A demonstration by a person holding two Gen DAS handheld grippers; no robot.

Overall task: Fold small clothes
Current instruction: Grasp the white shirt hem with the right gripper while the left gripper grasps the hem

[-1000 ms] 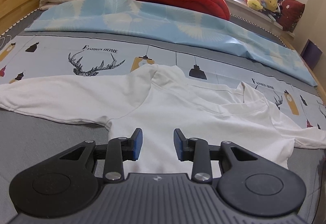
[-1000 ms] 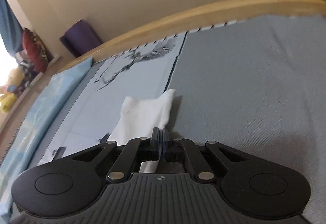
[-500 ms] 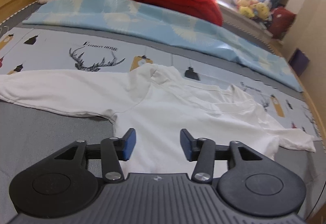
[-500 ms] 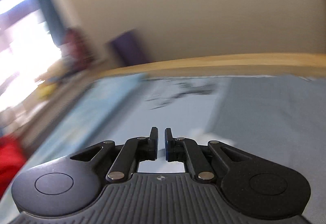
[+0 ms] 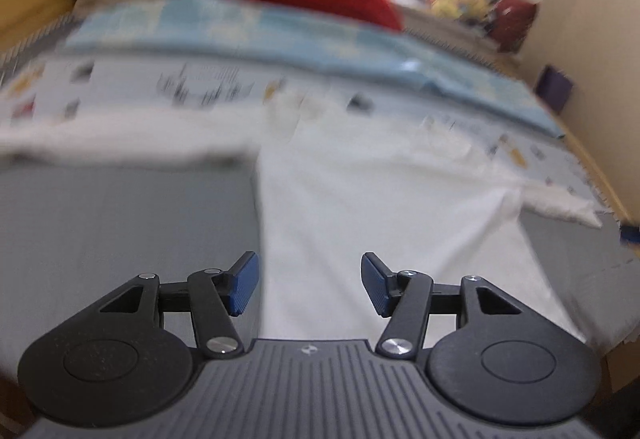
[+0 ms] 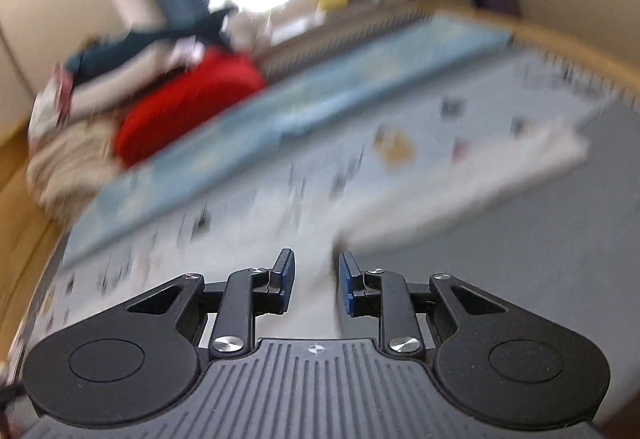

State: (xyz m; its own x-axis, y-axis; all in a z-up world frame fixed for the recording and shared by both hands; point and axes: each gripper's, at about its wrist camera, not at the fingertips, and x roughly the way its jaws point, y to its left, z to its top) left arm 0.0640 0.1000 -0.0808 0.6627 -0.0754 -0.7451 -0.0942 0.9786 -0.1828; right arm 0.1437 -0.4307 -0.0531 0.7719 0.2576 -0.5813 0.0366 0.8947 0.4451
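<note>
White shirt [image 5: 380,207] lies spread flat on the bed [image 5: 120,223], filling mid-frame. My left gripper [image 5: 309,289] is opening wide and empty above its hem; my right gripper [image 6: 316,281] is opening too, still narrow and empty. I judge folding hasn't started; next, pinch a sleeve.

Left tool [image 5: 309,285] jaws opening, nothing between them, right tool [image 6: 316,281] jaws opening, seemingly empty despite blur
</note>
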